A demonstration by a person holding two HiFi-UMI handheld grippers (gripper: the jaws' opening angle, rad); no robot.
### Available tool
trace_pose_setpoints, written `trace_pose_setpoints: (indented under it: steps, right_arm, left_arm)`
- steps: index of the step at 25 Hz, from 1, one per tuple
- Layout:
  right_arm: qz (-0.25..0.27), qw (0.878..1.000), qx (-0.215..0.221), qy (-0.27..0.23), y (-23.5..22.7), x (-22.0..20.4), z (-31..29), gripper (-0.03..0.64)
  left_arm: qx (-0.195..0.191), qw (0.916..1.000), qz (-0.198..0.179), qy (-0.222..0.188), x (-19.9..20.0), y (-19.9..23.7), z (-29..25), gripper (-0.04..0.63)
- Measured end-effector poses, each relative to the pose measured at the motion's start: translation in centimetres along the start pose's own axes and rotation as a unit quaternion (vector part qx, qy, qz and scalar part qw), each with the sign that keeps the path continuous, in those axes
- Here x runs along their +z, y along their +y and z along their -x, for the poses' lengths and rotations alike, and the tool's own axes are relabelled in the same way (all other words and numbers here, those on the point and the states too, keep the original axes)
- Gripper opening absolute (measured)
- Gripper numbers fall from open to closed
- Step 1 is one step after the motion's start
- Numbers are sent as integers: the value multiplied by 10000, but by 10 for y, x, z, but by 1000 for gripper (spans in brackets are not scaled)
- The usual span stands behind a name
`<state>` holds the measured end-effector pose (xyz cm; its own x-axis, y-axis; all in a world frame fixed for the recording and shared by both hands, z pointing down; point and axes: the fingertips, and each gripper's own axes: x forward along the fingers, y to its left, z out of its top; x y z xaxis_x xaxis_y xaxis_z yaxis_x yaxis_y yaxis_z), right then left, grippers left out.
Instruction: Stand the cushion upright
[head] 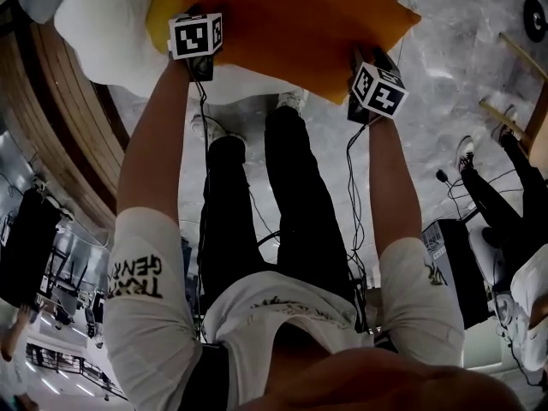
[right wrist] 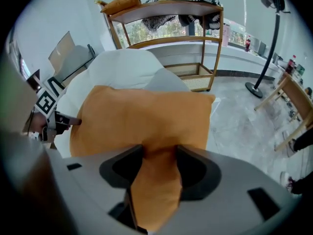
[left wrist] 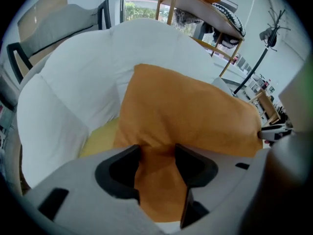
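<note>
An orange cushion [head: 291,32] lies tilted against a big white beanbag seat [head: 111,41], its near edge toward me. My left gripper [head: 193,14] is at the cushion's near left edge, my right gripper [head: 364,58] at its near right corner. In the left gripper view the orange cushion [left wrist: 186,111] fills the gap of the left gripper [left wrist: 156,155]; the jaws stand wide and open around that fold. The right gripper view is alike: a fold of the cushion [right wrist: 146,116] sits in the right gripper [right wrist: 160,155], jaws wide and open.
A yellow cushion [left wrist: 100,138] peeks out under the orange one on the white seat [left wrist: 73,82]. Behind stands a wooden rack [right wrist: 166,38] with a lamp stand [right wrist: 259,58] to its right. My own legs [head: 257,195] are just before the seat; another person [head: 505,187] sits at right.
</note>
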<state>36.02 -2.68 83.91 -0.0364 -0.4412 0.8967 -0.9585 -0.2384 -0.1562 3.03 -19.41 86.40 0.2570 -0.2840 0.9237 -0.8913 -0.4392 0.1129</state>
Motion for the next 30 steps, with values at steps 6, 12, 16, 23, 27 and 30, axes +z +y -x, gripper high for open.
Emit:
trace_pose_setpoints:
  steps: [6,12,16,23,27,30]
  right_arm:
    - [116,9999,5,59,17,-1,5,42]
    - [-103,9998,132,-145,28,2,34,31]
    - [147,9989,199,-400,41,16,53,31]
    - [733,9927,456,-842,88,67,67,31]
    - [1024,9877,685,-964,113,98,59,29]
    - [1075,9843,883,-1087,132,121,51,30]
  left_arm:
    - [-145,9986,-371,336,-7,-4,15,27]
    - [-402,9991,-129,-73,-14,-6,49,25]
    - [-427,9988,99,-197,-33,1,73,25]
    - [-233,9963,652,-508,-46,36,112,25]
    - [-71,9917,918,-898,-28,59,132,25]
    - [72,9894,900,-1138,-13,77,145,25]
